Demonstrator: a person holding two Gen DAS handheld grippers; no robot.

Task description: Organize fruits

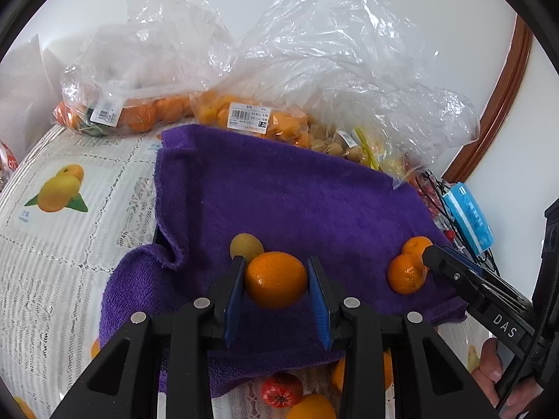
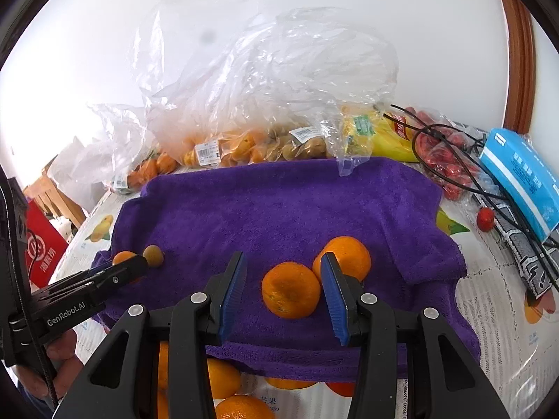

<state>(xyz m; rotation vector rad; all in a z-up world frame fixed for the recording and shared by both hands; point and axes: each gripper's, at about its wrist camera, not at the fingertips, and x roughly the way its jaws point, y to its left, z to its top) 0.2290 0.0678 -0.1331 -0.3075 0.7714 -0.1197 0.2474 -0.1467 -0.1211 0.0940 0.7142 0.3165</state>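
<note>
A table under a white lace cloth printed with fruit pictures (image 1: 59,188) stands against a plain white wall, with a brown wooden door frame (image 1: 503,104) at the far right. The landmark is the purple terry towel (image 1: 286,195) spread over the middle of the table. Behind the towel's far edge, from left to right, lie a clear plastic bag of oranges (image 1: 139,104), a second labelled clear bag of smaller orange fruit (image 1: 251,115), a yellow packet (image 2: 384,136), a bag of small red fruit (image 2: 450,164) and a light blue tissue pack (image 2: 520,171). On the towel's left part, a small round yellow-green fruit (image 1: 246,246) sits just beyond the left gripper (image 1: 276,276), whose blue pads press on either side of a smooth round orange (image 1: 276,279), holding it. On the towel's right part, a dimpled mandarin (image 2: 290,289) lies between the jaws of the right gripper (image 2: 283,279); they stand narrow, the right pad just beside the fruit and the left pad clear of it, with no grip. A second mandarin (image 2: 347,255) touches the first behind the right pad. More oranges (image 2: 223,377) lie on the lace before the towel's near edge.
</note>
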